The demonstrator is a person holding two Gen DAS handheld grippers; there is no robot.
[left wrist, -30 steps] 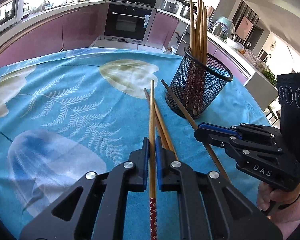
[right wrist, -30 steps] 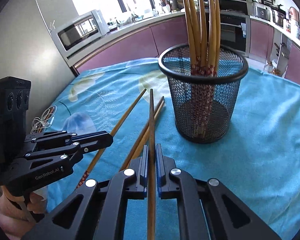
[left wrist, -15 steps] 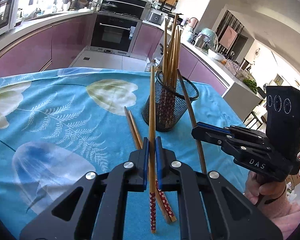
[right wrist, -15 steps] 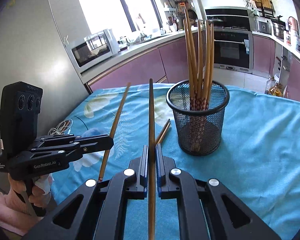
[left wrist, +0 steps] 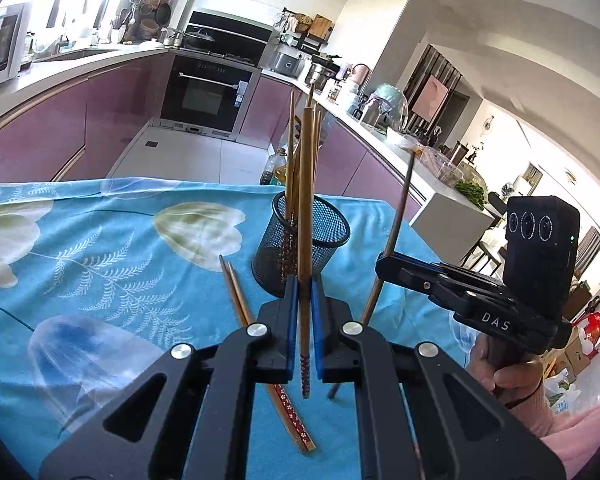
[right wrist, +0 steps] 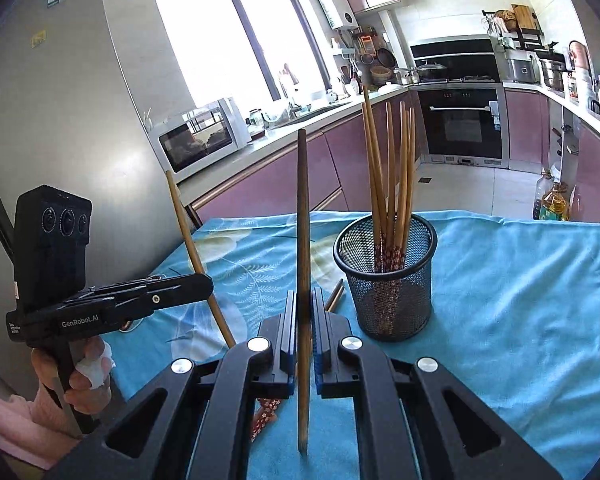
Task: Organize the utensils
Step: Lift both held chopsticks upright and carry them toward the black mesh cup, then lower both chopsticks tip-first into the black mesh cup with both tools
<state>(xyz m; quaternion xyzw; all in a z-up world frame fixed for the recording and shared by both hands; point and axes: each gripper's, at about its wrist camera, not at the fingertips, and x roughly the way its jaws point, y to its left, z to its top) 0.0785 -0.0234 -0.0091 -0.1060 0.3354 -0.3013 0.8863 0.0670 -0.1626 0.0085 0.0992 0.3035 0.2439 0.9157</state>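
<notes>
Covered in blue floral cloth, the tabletop (left wrist: 100,240) is carrying a mesh holder (right wrist: 386,280) and two loose chopsticks (left wrist: 240,304); one chopstick (left wrist: 306,208) is being clamped by closed left tongs (left wrist: 304,300), another chopstick (right wrist: 303,220) by closed right tongs (right wrist: 303,320).

Chopsticks (left wrist: 305,208) and black mesh holder (left wrist: 300,248)
Two lifted near-upright mid-frame; two lie lower-centre on the cloth; several stand in the holder.

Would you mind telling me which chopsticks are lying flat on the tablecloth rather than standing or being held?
The pair of chopsticks lying left of the mesh cup. The others stand upright in the cup or are clamped, one in each hand-held gripper.
</notes>
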